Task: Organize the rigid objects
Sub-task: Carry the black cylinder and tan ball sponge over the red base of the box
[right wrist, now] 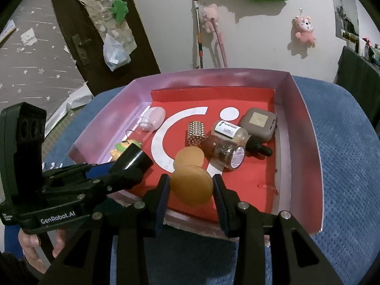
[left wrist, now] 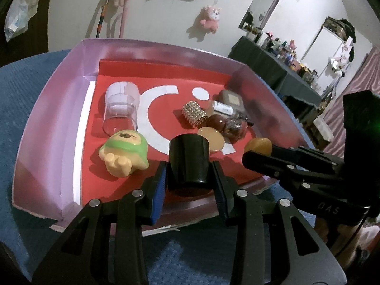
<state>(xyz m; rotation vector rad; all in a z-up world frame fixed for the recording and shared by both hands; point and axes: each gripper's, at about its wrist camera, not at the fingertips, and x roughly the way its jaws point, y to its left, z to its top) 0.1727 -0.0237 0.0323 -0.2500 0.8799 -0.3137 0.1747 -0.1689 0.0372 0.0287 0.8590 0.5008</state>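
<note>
Both grippers are loaded: our left gripper [left wrist: 188, 173] is clamped on a black cylinder [left wrist: 188, 159], our right gripper [right wrist: 191, 186] on an orange disc [right wrist: 191, 184]. We hold them just over the near edge of the pink box [right wrist: 306, 128], ahead of a second disc [right wrist: 189, 156] and the bottles. We judge this a carry-in step; next we need bare red floor under each, then release.

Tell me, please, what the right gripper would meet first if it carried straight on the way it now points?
Probably the other orange disc, lying just beyond the orange disc that the right gripper holds over the near end of the box. Depth is unclear; the held disc might touch the red floor first.
</note>
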